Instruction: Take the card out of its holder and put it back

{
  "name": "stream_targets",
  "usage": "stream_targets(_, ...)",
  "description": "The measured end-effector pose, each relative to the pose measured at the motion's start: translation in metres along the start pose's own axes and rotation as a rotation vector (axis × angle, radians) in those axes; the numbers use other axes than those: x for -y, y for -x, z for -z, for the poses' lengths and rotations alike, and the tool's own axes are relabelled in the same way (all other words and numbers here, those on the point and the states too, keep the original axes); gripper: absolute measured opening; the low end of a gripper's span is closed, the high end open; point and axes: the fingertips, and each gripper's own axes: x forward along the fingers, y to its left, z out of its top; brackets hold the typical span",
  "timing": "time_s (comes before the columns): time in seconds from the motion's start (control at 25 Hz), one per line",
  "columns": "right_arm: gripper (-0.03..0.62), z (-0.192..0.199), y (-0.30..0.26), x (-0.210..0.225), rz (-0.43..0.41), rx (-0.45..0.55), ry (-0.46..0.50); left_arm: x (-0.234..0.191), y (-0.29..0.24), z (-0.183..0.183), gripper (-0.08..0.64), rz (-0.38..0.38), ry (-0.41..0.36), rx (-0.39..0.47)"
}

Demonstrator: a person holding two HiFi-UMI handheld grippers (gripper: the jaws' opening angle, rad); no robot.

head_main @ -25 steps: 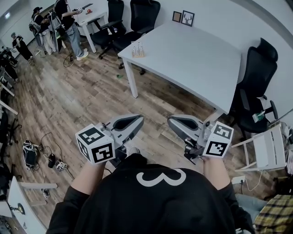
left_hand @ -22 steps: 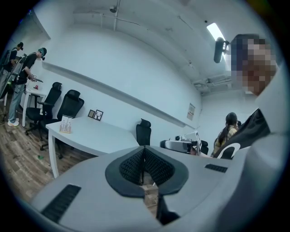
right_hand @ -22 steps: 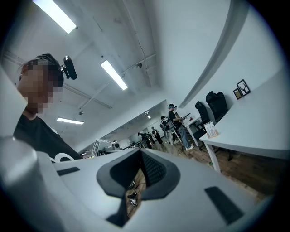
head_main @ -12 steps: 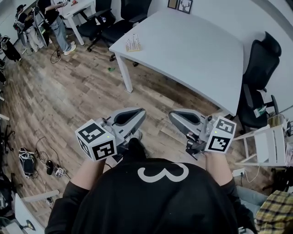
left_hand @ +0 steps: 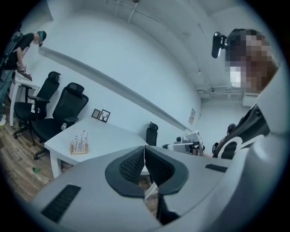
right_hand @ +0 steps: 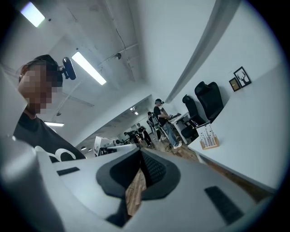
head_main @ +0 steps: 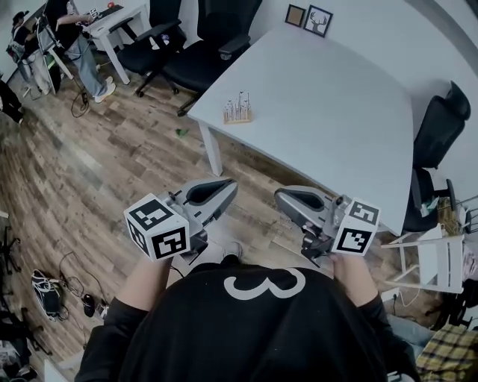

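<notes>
Head view: my left gripper (head_main: 231, 186) and right gripper (head_main: 278, 195) clenched, empty; I must open one before reaching card holder (head_main: 237, 113).

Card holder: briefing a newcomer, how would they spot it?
Find the big white table. Near its left corner in the head view stands a small wooden block holding thin upright cards. The only other things there, two picture frames, are at the far edge.

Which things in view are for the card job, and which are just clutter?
Job: card holder with cards, on the white table; left gripper and right gripper, both shut, empty.
Clutter: picture frames, black office chairs, cables on the floor.
</notes>
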Motion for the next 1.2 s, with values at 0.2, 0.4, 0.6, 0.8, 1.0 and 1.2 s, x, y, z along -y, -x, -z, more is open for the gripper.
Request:
stream_targets(0.2,0.009,-0.018,-0.045,0.032,0.017,0.025,-0.027,-0.052,-0.005,-0.022,0.015,0.08,0.002,-0.006)
stream_targets(0.4,0.009,-0.021,-0.061,0.057,0.041,0.027,-0.045,-0.085,-0.014,-0.031,0.015,0.094,0.0,0.009)
stream_targets(0.6,0.009,-0.023,-0.065,0.093,0.059,0.032,-0.088,-0.107,-0.033,-0.029,0.015,0.11,0.006,-0.016)
stream_targets(0.8,0.009,-0.033,-0.074,0.124,0.051,0.0,-0.084,-0.123,-0.05,-0.033,0.015,0.115,-0.004,-0.04)
stream_targets(1.0,0.009,-0.045,-0.086,0.154,0.03,-0.013,-0.091,-0.149,-0.067,-0.041,0.015,0.094,-0.015,-0.045)
stream_targets(1.2,0.009,-0.053,-0.089,0.189,0.042,-0.029,-0.132,-0.184,-0.085,-0.047,0.017,0.061,-0.009,-0.062)
